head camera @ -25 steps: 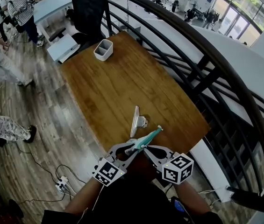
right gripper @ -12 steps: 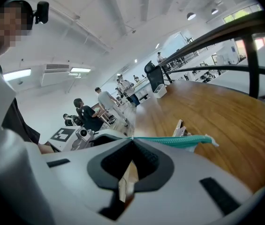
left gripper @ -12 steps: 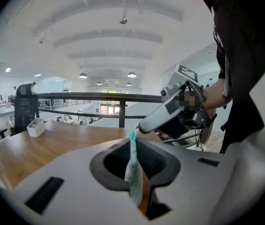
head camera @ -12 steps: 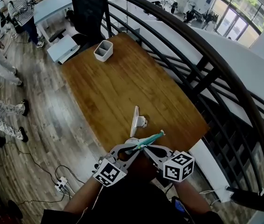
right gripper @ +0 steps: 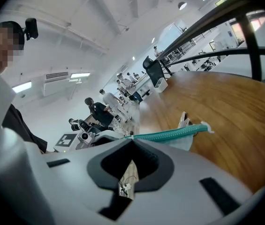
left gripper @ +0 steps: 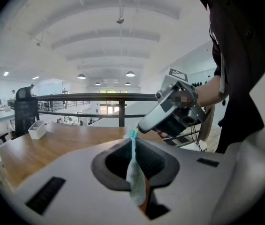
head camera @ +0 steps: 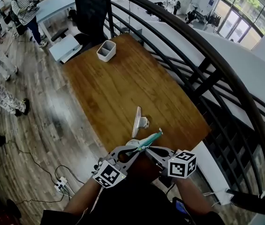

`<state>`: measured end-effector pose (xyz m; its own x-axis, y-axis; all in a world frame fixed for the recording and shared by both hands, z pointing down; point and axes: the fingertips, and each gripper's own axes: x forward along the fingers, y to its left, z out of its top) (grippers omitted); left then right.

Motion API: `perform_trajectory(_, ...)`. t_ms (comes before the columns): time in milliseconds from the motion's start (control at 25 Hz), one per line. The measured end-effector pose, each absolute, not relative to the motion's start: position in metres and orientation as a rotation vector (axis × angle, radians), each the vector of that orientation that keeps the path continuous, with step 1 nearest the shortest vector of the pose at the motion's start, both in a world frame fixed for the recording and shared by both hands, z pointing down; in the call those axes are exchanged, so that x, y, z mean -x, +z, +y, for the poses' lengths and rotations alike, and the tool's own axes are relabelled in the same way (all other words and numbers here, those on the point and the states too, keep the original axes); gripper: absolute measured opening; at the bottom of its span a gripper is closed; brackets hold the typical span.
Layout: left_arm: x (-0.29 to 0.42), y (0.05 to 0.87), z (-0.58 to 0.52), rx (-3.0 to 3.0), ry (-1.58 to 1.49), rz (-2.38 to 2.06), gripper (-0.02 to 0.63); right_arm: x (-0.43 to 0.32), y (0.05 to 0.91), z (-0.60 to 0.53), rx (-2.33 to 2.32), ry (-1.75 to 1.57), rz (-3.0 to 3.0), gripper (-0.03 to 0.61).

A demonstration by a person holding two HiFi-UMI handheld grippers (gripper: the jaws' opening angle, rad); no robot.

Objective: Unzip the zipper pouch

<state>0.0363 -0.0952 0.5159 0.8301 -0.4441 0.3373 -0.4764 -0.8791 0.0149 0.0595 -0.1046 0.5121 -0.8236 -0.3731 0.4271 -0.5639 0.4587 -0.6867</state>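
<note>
Left tool (left gripper: 133, 142) had just been closing, and it pinched the pale zipper pouch (left gripper: 135, 182) by its cloth, held up at the near edge of the worktop (head camera: 123, 88). Right tool (right gripper: 132, 138) was pressed together on the end of the teal zipper (right gripper: 170, 134). Exactly what it nipped was hidden behind its tips.

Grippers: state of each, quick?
Left gripper: jaws just closed further, shut on the zipper pouch.
Right gripper: shut on the pouch's teal zipper.
</note>
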Motion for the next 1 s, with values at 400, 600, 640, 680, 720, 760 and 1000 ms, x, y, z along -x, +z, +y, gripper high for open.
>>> perform_trajectory(400,-0.0339,0.5147,-0.0935,-2.925,0.524,-0.759,0.021,-0.0568,0.5116,-0.1053,-0.853,1.131,-2.434,-0.005)
perform_trajectory(600,-0.0395,0.513,-0.0916,-2.939,0.543,-0.745,0.017,-0.0628,0.5187,-0.1072,-0.864,1.186,-2.433,-0.003)
perform_trajectory(640,-0.0403,0.5127,-0.091,-2.944,0.549,-0.738,0.017,-0.0636,0.5195,-0.1072,-0.863,1.189,-2.431,-0.002)
perform_trajectory(680,-0.0409,0.5128,-0.0903,-2.948,0.554,-0.731,0.017,-0.0639,0.5196,-0.1072,-0.861,1.195,-2.43,-0.002)
perform_trajectory(720,-0.0411,0.5131,-0.0897,-2.949,0.551,-0.725,0.017,-0.0637,0.5189,-0.1071,-0.857,1.205,-2.429,-0.002)
perform_trajectory(760,-0.0408,0.5131,-0.0894,-2.945,0.538,-0.719,0.017,-0.0631,0.5171,-0.1065,-0.85,1.218,-2.43,-0.003)
perform_trajectory(1000,-0.0421,0.5083,-0.09,-2.95,0.529,-0.7,0.015,-0.064,0.5154,-0.1098,-0.844,1.229,-2.43,-0.003)
